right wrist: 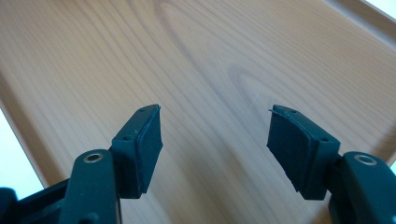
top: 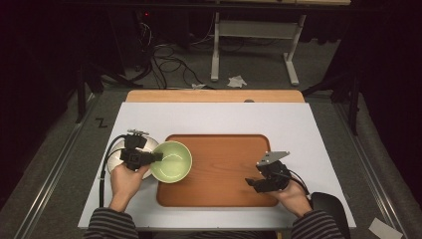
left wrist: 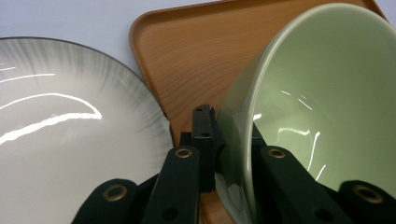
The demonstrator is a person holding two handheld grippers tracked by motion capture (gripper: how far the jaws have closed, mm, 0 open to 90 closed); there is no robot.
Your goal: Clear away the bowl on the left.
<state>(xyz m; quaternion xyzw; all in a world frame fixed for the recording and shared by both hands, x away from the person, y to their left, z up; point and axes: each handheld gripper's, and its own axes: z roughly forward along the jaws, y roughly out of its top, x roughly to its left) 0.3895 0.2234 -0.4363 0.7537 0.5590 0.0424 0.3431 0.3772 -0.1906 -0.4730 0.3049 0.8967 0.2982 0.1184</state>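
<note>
A pale green bowl (top: 173, 161) hangs tilted over the left end of the wooden tray (top: 224, 169). My left gripper (top: 155, 157) is shut on the bowl's rim, one jaw outside the wall and one inside. In the left gripper view the green bowl (left wrist: 322, 93) fills the right side, with my left gripper (left wrist: 229, 140) clamped on its edge. My right gripper (top: 250, 183) hovers over the tray's front right part. The right gripper view has my right gripper (right wrist: 215, 144) open, with only tray wood (right wrist: 210, 60) between the jaws.
A white plate with a grey-streaked rim (top: 119, 155) lies on the white table top (top: 209, 117) just left of the tray, under my left hand; the plate (left wrist: 60, 140) is large in the left gripper view. A dark round object (top: 329, 209) sits at the table's front right.
</note>
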